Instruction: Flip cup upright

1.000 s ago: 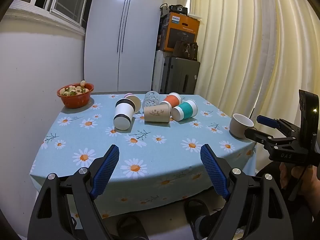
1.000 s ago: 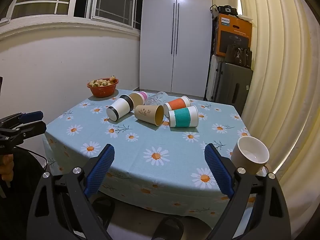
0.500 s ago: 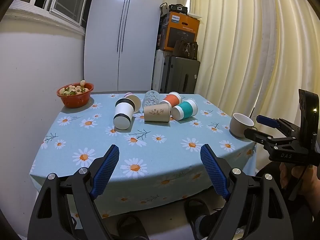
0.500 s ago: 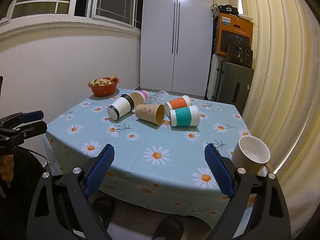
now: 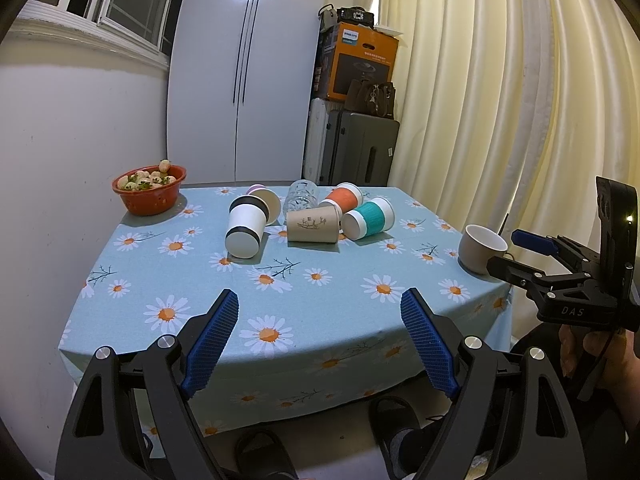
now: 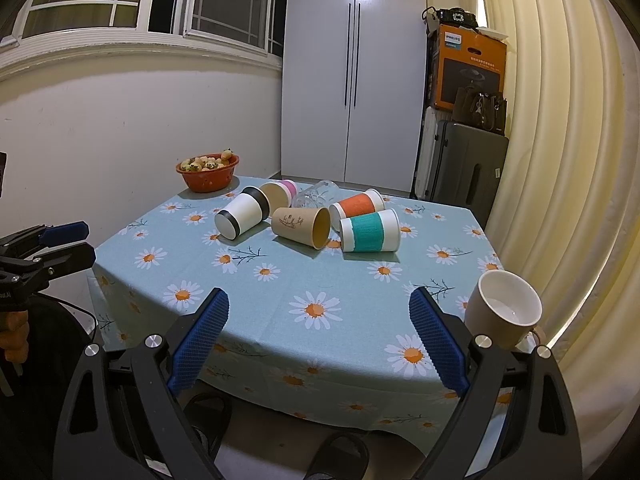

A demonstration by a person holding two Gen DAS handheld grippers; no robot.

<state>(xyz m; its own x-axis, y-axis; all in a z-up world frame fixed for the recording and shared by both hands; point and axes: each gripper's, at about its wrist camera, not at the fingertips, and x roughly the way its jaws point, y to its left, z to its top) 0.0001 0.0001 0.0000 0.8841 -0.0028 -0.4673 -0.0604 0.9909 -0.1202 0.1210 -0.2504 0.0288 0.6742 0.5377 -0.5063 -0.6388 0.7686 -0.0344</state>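
Note:
Several paper cups lie on their sides at the far middle of the table: a white and black cup (image 5: 245,227) (image 6: 241,216), a pink-banded cup (image 6: 278,193), a brown cup (image 5: 314,224) (image 6: 301,227), an orange cup (image 5: 345,197) (image 6: 357,205) and a teal cup (image 5: 368,218) (image 6: 370,230). A clear glass (image 5: 301,196) (image 6: 314,195) lies among them. A beige mug (image 5: 480,247) (image 6: 502,309) stands upright at the table's right edge. My left gripper (image 5: 320,336) is open and empty before the near edge. My right gripper (image 6: 318,332) is open and empty, left of the mug.
A red bowl of fruit (image 5: 149,189) (image 6: 208,171) stands at the far left corner. The table has a daisy tablecloth (image 5: 320,292). A wall is at the left, curtains (image 5: 500,100) at the right. Suitcases and a box (image 5: 356,64) stand behind, slippers under the table.
Both views have shifted only slightly; the grippers stay open and the cups have not moved.

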